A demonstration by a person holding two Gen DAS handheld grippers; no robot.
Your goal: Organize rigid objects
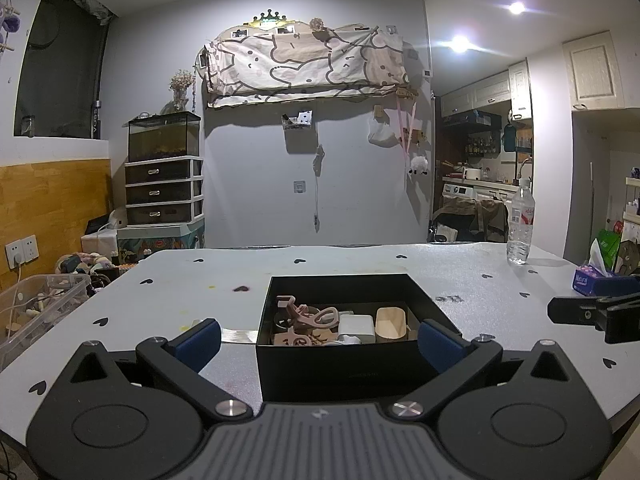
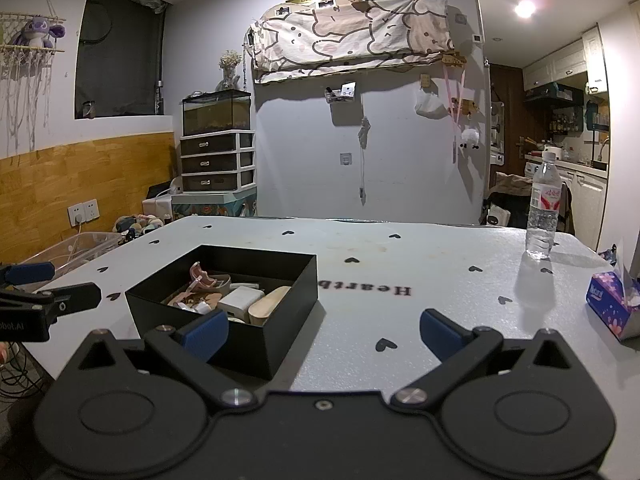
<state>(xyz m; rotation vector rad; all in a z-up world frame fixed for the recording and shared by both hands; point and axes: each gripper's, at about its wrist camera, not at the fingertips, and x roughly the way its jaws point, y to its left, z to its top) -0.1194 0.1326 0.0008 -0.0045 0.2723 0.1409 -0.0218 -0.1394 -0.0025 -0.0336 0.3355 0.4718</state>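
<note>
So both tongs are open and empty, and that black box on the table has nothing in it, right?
Not quite. Both the left tongs and right tongs are open and empty, but the black box is not: the right wrist view shows a white block, a wooden piece and pink items inside.

Open black rectangular box (image 1: 352,364): near wall hides the lower contents in the left wrist view — only the tops show.
Pink looped plastic pieces (image 1: 304,318): tangled together; the count cannot be told.
Small white block (image 2: 240,300): partly behind the right gripper's blue pad; what it is cannot be told.
Right gripper (image 1: 592,312): cut off by the right edge in the left wrist view — finger spread unreadable there.
Purple tissue box (image 2: 610,306): clipped by the right edge.
Clear plastic storage bin (image 1: 36,308): contents too blurred to name.
</note>
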